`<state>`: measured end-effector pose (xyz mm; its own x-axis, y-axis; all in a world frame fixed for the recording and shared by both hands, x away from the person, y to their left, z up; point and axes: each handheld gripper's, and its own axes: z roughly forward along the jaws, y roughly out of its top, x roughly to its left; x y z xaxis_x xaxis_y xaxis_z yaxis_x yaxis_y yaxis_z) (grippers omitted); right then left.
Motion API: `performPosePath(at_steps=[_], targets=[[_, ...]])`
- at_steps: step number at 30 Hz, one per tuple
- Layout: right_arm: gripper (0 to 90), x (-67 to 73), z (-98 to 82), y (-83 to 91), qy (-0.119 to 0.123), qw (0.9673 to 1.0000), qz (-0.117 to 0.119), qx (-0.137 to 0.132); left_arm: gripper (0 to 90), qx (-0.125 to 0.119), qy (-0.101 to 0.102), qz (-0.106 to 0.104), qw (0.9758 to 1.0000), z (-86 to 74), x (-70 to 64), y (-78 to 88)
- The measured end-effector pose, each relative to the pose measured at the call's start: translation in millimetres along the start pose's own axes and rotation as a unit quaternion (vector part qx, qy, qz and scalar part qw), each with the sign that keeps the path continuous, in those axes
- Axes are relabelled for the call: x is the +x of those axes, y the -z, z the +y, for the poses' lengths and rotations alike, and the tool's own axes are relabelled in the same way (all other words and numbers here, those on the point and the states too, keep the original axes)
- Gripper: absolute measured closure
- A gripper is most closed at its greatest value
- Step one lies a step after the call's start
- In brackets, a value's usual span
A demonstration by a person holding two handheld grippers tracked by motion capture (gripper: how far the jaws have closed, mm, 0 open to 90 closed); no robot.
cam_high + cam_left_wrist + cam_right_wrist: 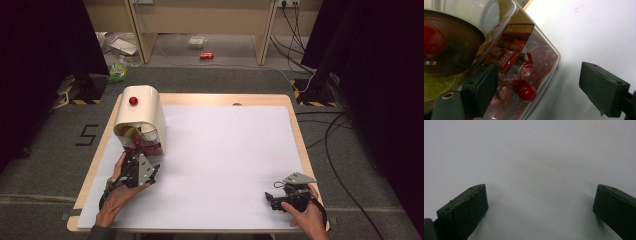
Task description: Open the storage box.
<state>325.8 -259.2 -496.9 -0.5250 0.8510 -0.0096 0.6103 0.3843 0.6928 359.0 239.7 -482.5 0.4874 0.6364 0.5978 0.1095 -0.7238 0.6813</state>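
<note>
A cream dispenser box (142, 112) with a domed lid and a red knob (133, 100) stands at the table's back left. Its clear lower drawer (541, 60) holds several red wrapped candies (506, 58) and carries a small red knob (527, 92). My left gripper (136, 153) is right at the drawer's front and open. In the left gripper view that knob lies between the spread jaws of the left gripper (540, 75), untouched. My right gripper (270, 199) rests open near the front right edge. In its own view the right gripper (540, 197) has just white table between its jaws.
A white sheet (230, 150) covers the wooden table (295, 120). A brown translucent lid with a larger red knob (432, 41) sits above the drawer. Cables and stands lie on the floor beyond the table.
</note>
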Motion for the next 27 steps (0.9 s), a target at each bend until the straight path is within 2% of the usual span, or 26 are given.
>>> performPosePath(at_steps=[3, 7, 8, 9, 12, 13, 17, 22, 23, 24, 25, 27], targets=[[0.2, 0.0, 0.0, 0.0, 0.000, 1.0000, 0.000, 0.000, 15.4, -0.002, 0.004, -0.002, 1.0000, -0.3, 0.6, -0.1], [0.2, 0.1, -0.1, -0.1, 0.000, 1.0000, 0.000, 0.000, 18.0, -0.009, 0.031, -0.009, 0.9995, 0.0, 3.1, 2.2], [0.2, 0.1, -0.1, -0.1, 0.000, 1.0000, 0.000, 0.000, 18.5, -0.009, 0.031, -0.009, 0.9995, 0.0, 3.1, 2.2], [0.2, 0.2, -0.1, 0.0, -0.001, 1.0000, -0.001, 0.000, 19.3, -0.012, 0.046, -0.014, 0.9987, 0.2, 5.0, 3.8], [0.2, 0.2, -0.1, -0.1, 0.000, 1.0000, 0.000, -0.001, 24.6, -0.016, 0.057, -0.017, 0.9981, -0.2, 7.2, 6.2], [0.2, 0.1, -0.1, -0.1, 0.000, 1.0000, -0.001, 0.000, 25.8, -0.020, 0.071, -0.024, 0.9970, -0.4, 9.0, 9.6], [0.2, 0.2, -0.1, 0.0, 0.000, 1.0000, 0.000, 0.000, 28.5, -0.020, 0.098, -0.044, 0.9940, 0.1, 12.3, 16.7], [0.2, 0.3, -0.1, 0.1, 0.000, 1.0000, 0.000, 0.000, 33.6, -0.018, 0.114, -0.057, 0.9917, 0.7, 16.3, 20.6], [0.2, 0.2, -0.1, 0.0, 0.000, 1.0000, 0.000, 0.000, 34.7, -0.022, 0.129, -0.060, 0.9896, -0.2, 18.0, 22.2], [0.2, 0.2, -0.1, 0.0, 0.000, 1.0000, 0.000, 0.000, 35.5, -0.022, 0.129, -0.060, 0.9896, -0.2, 18.0, 22.2], [0.2, 0.4, -0.1, 0.1, 0.000, 1.0000, 0.000, 0.000, 36.6, -0.024, 0.140, -0.065, 0.9878, -0.7, 19.5, 24.2], [0.2, 0.2, -0.1, 0.0, 0.000, 1.0000, 0.000, 0.000, 38.1, -0.024, 0.150, -0.073, 0.9858, -1.0, 20.7, 26.9]])
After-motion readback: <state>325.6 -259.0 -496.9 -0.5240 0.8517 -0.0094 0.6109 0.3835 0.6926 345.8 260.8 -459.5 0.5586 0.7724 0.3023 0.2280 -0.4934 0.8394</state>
